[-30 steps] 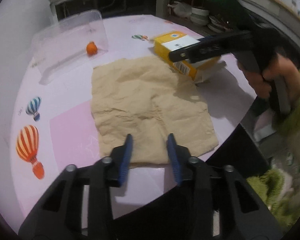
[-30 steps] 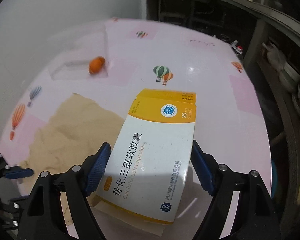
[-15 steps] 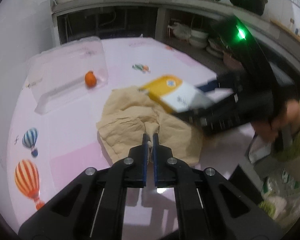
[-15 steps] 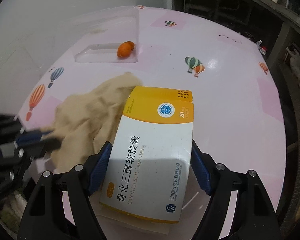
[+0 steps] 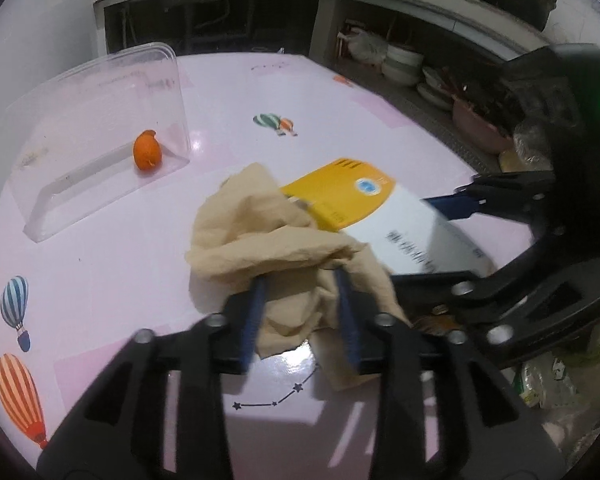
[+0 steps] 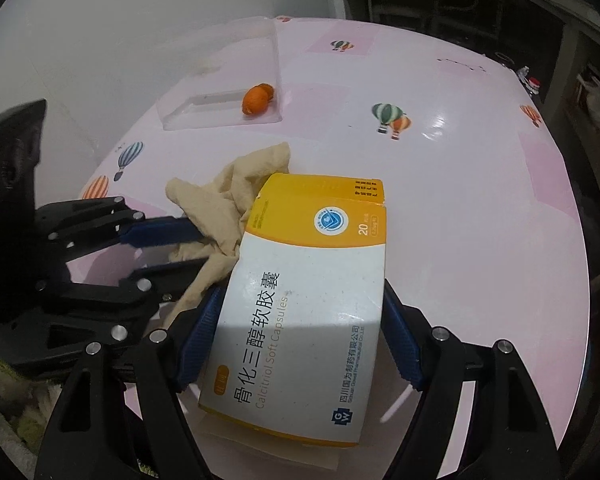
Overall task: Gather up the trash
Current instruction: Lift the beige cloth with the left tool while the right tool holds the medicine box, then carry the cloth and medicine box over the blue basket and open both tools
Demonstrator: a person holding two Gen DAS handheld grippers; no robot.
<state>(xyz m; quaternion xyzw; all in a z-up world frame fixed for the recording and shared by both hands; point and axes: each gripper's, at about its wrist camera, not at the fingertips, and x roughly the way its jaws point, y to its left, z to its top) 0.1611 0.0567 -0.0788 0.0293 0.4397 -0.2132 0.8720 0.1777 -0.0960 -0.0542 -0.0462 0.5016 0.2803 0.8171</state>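
Your right gripper is clamped across the medicine box, one pad on each long side, the box jutting forward past the tips. Your left gripper has just been opening; its jaws stand partly apart with the crumpled tan paper bunched between and over them, and I can't tell whether the pads press on it or it merely drapes there. The paper's far edge lies against the box's yellow end, so both pieces sit just ahead of your two tools, which are close together. Further ahead and to the left, an orange scrap lies in the clear tub. Judging by that, one piece is collected; box and paper remain to go in, the tub well ahead of both tools.
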